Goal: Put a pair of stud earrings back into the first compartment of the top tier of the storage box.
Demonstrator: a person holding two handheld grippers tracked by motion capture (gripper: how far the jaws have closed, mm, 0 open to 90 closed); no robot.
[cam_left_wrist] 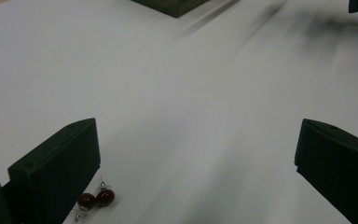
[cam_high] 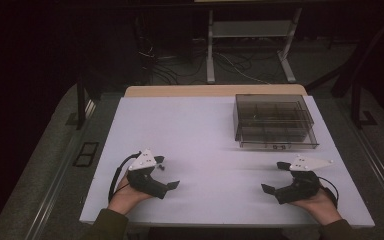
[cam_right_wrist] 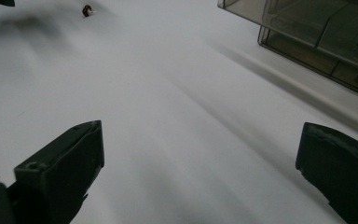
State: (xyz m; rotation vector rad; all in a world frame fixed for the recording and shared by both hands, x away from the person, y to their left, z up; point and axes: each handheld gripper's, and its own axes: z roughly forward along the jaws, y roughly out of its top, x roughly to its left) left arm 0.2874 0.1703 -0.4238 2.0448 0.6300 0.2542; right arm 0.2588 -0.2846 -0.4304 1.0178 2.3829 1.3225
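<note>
While both hands rest low near the front edge of the white surface [cam_high: 205,140], nothing is gripped yet, so I judge this to be the very start of a pick-up. Toward the front left corner, the left claw [cam_high: 166,176] stands wide, its jaws far apart with bare surface between them. In the left gripper view a pair of dark red bead earrings [cam_left_wrist: 95,199] lies on the surface just beside the inner face of the jaw at the left of that view, close enough that I cannot tell whether it touches. Toward the front right corner, the right claw [cam_high: 275,176] is wide as well and holds nothing; from its own view the earrings [cam_right_wrist: 87,10] show as a small red dot well apart from it. Near the back right corner sits a smoky clear compartment box [cam_high: 272,120], its dividers visible through the walls.

Next, the left claw probably needs to shift sideways so the earrings come midway between its jaws, then close gently, since such small, rolling pieces slip away easily.
</note>
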